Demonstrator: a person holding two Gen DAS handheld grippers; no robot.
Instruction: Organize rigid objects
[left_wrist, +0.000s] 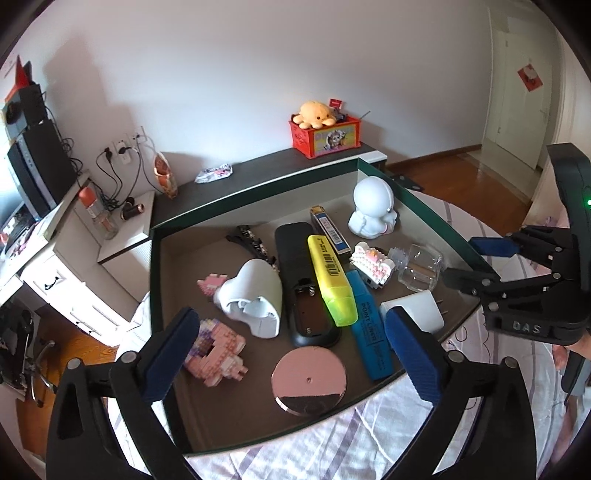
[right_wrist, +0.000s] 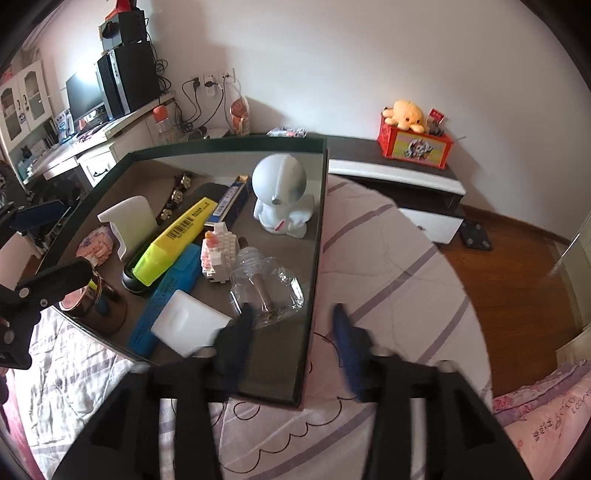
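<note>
Looking down into a shallow dark-rimmed tray (left_wrist: 258, 192) resting on a striped bedspread (right_wrist: 388, 258), crowded with the rigid objects to be organized. Inside: yellow highlighter (left_wrist: 330, 280) lying across a black remote (left_wrist: 299, 280) and against a blue highlighter (left_wrist: 369, 328); white astronaut figure (left_wrist: 371, 212) upright near the far wall; clear glass bottle (right_wrist: 264, 291) on its side just beside a white charger plug (right_wrist: 188, 325); round mirror (left_wrist: 309, 380) and pink block toy (left_wrist: 218, 347) at the near edge. Left gripper (left_wrist: 290, 317) released, spread wide above the near end of the tray, gripping nothing. Right gripper (right_wrist: 291, 321) also released and empty, straddling the tray's right wall, one finger inside close to the bottle, the other over the bedding. Probably between picks. For the next grasp: choose a piece lying free on top, such as the yellow highlighter; approach from above, pads across its narrow sides; close only once centred; lift straight up to avoid dragging neighbours. With the bottle, beware of rolling and slipping on smooth glass.
</note>
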